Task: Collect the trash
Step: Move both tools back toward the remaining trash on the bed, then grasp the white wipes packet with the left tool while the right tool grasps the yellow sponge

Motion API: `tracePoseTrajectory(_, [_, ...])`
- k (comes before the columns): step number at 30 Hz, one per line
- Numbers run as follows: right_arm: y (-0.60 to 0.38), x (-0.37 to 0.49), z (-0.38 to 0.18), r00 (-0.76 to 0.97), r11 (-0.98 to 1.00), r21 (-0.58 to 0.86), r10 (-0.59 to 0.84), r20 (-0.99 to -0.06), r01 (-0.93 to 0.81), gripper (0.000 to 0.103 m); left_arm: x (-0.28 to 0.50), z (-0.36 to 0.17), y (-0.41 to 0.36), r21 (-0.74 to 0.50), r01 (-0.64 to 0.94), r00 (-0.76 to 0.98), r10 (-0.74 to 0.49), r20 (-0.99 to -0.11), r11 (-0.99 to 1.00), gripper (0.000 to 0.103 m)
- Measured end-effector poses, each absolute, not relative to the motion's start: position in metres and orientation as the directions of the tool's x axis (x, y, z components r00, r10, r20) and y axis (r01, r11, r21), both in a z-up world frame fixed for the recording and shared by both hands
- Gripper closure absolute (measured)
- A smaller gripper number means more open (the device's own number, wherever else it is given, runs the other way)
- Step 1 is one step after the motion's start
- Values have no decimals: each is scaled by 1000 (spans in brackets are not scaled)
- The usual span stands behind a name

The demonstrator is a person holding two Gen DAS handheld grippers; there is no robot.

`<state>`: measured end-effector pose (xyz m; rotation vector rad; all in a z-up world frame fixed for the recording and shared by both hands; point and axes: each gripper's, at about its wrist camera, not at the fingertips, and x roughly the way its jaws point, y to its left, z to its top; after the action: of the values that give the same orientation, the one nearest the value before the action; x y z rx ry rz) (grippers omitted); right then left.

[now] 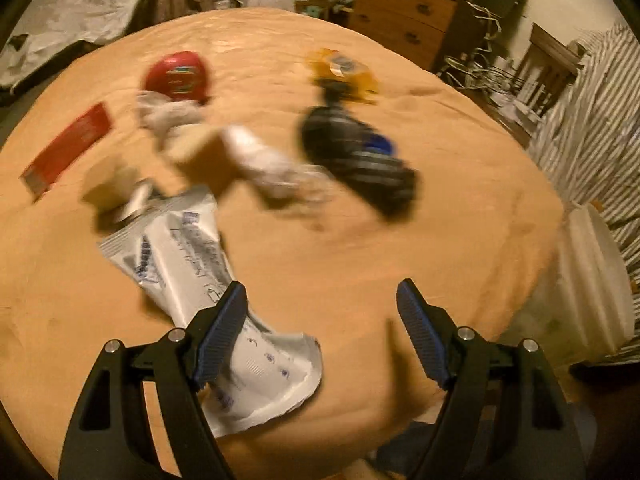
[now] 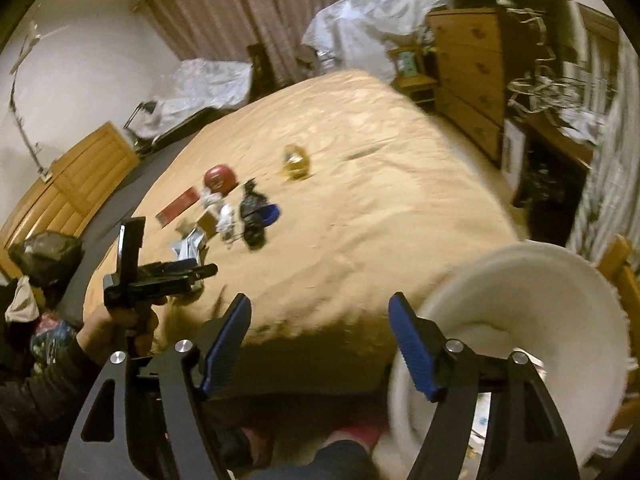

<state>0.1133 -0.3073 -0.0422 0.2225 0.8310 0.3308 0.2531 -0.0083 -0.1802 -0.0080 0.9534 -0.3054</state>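
Observation:
Trash lies on an orange bedspread [image 1: 360,256]: a white-grey foil pouch [image 1: 192,264], a black striped wrapper [image 1: 356,160], crumpled white tissue [image 1: 264,160], a red round lid [image 1: 176,76], a red flat packet [image 1: 68,148] and a yellow wrapper [image 1: 340,72]. My left gripper [image 1: 322,308] is open, its left finger over the near end of the pouch. My right gripper [image 2: 320,320] is open and empty above the bed's near edge, next to a white bin [image 2: 532,320]. The left gripper also shows in the right wrist view [image 2: 200,272], near the pouch [image 2: 188,248].
A wooden dresser [image 2: 468,76] with tangled cables stands at the far right of the bed. Plastic-covered heaps [image 2: 376,20] lie behind the bed. The white bin also shows in the left wrist view [image 1: 592,280], by the bed's right edge. A striped fabric [image 1: 592,100] hangs at the right.

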Motion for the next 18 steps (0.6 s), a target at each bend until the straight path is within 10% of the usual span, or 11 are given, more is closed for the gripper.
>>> tracePoseTrajectory(18, [-163, 204, -91, 455, 832, 392, 546, -704, -392, 24, 219, -165, 119, -235, 38, 591, -211, -778, 971, 15])
